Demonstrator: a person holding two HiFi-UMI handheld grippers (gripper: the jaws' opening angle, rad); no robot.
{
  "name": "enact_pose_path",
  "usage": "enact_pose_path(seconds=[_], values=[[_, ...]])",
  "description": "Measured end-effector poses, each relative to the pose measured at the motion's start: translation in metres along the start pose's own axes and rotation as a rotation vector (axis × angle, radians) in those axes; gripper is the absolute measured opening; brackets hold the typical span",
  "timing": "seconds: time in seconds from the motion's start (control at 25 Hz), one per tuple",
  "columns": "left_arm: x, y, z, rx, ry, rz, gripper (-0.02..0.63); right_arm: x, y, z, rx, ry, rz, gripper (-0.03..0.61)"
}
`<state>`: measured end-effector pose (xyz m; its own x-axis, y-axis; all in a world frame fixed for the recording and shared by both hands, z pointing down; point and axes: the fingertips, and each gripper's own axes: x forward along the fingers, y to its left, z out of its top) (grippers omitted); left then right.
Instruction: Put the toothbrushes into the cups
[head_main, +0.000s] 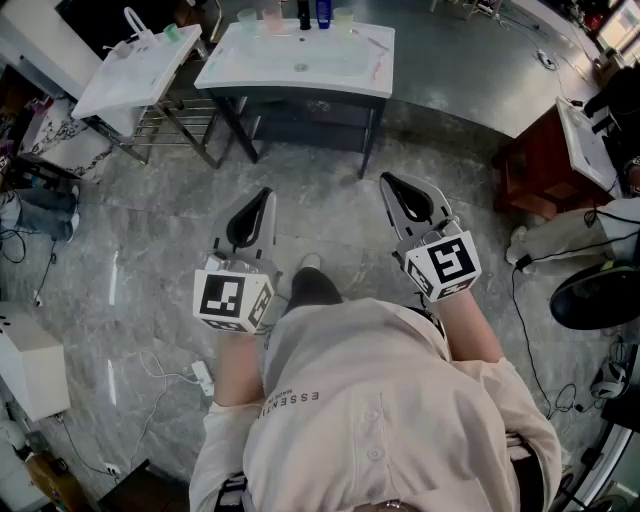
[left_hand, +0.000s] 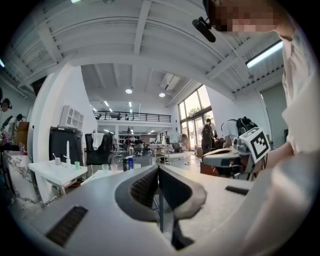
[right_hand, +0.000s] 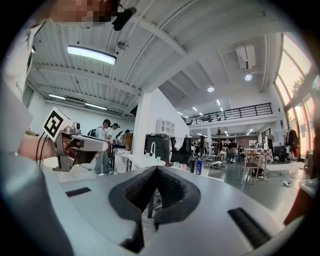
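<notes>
Pale green and pink plastic cups (head_main: 247, 17) stand along the far edge of the white rectangular washbasin (head_main: 240, 72), and thin toothbrushes (head_main: 377, 66), too small to detail, lie on its right side. Well short of the washbasin's near edge, the left gripper (head_main: 266, 193) and right gripper (head_main: 385, 179) are both clenched on nothing.

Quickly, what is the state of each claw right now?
Left claw: closed, holding nothing.
Right claw: closed, holding nothing.
</notes>
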<state>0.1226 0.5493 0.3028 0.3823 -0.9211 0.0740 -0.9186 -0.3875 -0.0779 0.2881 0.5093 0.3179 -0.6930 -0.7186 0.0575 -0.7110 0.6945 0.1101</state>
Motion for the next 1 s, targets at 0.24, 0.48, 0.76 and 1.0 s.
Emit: enact_pose_path(seconds=[0.24, 0.48, 0.76, 1.0], values=[[0.001, -0.004, -0.001, 0.002, 0.009, 0.004, 0.003, -0.002, -0.001, -0.003, 0.014, -0.004, 0.007, 0.015], [0.001, -0.008, -0.004, -0.013, 0.022, 0.002, 0.002, -0.006, -0.003, -0.004, 0.038, -0.013, 0.011, 0.015], [0.012, -0.011, -0.013, -0.034, 0.047, -0.018, 0.003, -0.008, -0.015, -0.012, 0.057, -0.001, -0.022, 0.100], [0.036, -0.011, -0.020, -0.041, 0.064, -0.047, 0.002, 0.003, -0.036, -0.024, 0.016, 0.034, -0.047, 0.163]])
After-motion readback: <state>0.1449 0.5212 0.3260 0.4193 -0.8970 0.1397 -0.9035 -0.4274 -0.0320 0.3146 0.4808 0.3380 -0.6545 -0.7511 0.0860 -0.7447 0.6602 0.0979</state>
